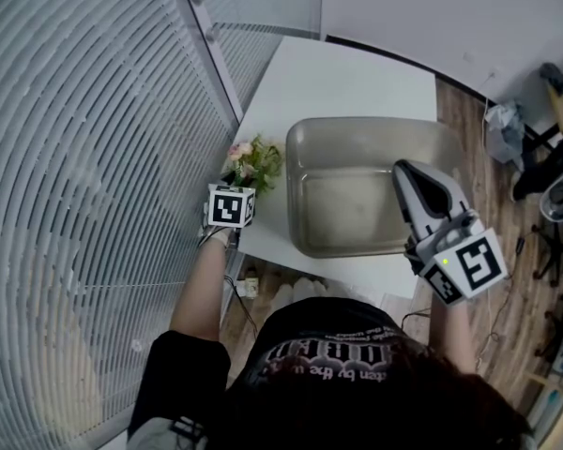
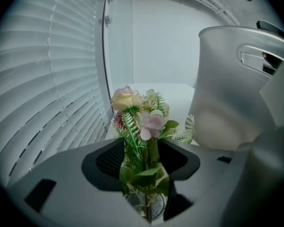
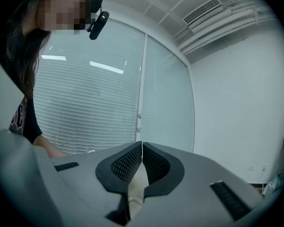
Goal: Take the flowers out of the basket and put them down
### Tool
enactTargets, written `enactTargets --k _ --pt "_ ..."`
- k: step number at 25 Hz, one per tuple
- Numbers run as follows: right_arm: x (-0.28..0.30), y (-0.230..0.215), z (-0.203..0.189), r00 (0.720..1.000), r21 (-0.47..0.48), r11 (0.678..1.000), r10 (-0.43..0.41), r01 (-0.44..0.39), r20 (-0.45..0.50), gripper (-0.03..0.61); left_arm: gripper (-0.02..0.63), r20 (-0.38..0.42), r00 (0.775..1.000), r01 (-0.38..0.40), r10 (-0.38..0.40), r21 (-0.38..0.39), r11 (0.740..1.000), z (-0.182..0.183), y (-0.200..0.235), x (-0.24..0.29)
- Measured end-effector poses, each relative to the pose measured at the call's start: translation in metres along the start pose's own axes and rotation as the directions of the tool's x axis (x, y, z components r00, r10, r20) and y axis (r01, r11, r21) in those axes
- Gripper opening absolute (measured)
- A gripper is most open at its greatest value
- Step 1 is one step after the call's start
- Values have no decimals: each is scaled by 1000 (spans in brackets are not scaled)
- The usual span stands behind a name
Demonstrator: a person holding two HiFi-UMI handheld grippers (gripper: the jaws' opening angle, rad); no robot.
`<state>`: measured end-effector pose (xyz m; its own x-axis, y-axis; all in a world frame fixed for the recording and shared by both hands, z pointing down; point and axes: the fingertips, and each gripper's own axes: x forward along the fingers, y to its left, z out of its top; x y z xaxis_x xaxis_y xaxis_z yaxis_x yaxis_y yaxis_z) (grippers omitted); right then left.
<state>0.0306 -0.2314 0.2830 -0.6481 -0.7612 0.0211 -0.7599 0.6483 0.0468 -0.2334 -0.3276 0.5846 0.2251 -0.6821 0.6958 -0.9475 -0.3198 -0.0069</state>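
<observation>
Flowers (image 2: 142,122) are standing in a glass vase (image 2: 149,208) between the released jaws of the left gripper (image 2: 145,158); right gripper (image 3: 142,144) is clamping the basket (image 1: 305,157) rim.

A white table (image 1: 357,73) stands beside slatted window blinds (image 1: 75,157) on wooden floor (image 1: 462,111).

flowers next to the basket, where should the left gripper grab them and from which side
Probably take the flowers by their bunched stems, under the blooms: they stand upright and the stems are the narrow, firm part. Come from the near side, where the left gripper has its open jaws either side of them; the basket crowds their right.
</observation>
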Motion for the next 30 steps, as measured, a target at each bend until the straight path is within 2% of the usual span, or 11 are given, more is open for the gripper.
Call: enactTargets --k 4,8,11,17,20,25,30 --pt "0 3 1 1000 0 1000 1 -1 4 29 247 7 1000 -4 4 5 1000 2 1 -10" --pt "-1 3 1 1000 1 1000 -1 1 5 29 278 34 999 -14 12 49 999 8 0 -18" --pt "1 2 2 1000 3 1000 -1 1 6 29 316 48 999 4 -5 34 999 16 0 -22" --pt "3 6 2 1000 -1 1000 10 -10 5 29 319 111 994 -6 2 33 999 35 -1 -40" --pt "4 7 3 1000 -6 1000 8 -8 4 29 318 157 988 1 -1 2 1000 50 -1 -57" --pt "5 10 5 1000 10 1000 6 -6 12 29 259 279 960 9 -3 -18 1000 83 -9 -97" --pt "7 8 4 1000 10 1000 4 -4 6 29 168 424 906 -5 5 -1 1000 122 -27 -143"
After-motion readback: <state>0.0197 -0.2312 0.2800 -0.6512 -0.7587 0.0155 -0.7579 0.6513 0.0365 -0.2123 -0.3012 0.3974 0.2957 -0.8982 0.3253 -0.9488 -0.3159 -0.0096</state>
